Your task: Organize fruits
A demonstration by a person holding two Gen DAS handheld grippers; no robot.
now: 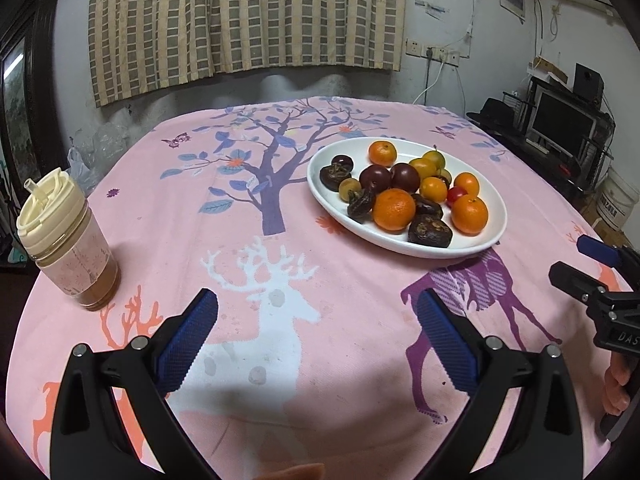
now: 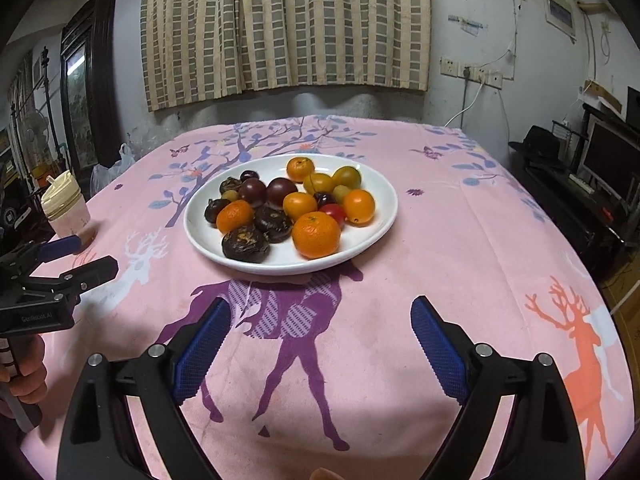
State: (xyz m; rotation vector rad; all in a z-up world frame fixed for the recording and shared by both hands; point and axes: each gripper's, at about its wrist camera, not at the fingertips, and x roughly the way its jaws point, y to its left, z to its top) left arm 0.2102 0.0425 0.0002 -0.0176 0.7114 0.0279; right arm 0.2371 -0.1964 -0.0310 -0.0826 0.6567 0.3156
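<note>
The fruits are heaped on a white oval plate (image 2: 376, 236) that sits toward the far middle of the surface (image 2: 460, 280), which is covered by a pink cloth printed with deer and a tree. The small oranges, such as the nearest orange (image 2: 316, 235), look firm, light and slightly pebbled, so they should hold well if taken across the widest part of the round body. The dark, wrinkled fruit (image 2: 245, 244) at the plate's near rim looks soft and dried, and probably tolerates only a gentle squeeze. The small red tomato (image 2: 333, 211) and the glossy yellow ones beside it appear smooth, slippery and easy to burst. The dark purple round fruits (image 2: 281, 193) sit in the middle of the heap, touching their neighbours, so lifting one is likely to set others rolling. The fruits at the near rim seem the easiest to reach. The left gripper (image 1: 316, 344) hovers over the near left part of the surface with its blue fingers (image 1: 188, 340) spread wide and nothing between them. The right gripper (image 2: 320, 356) hangs just short of the plate's near rim, its fingers equally wide apart and empty. A lidded tumbler (image 1: 66, 240) stands near the left edge of the surface, well apart from the plate. Nothing lies between either gripper and the plate.
</note>
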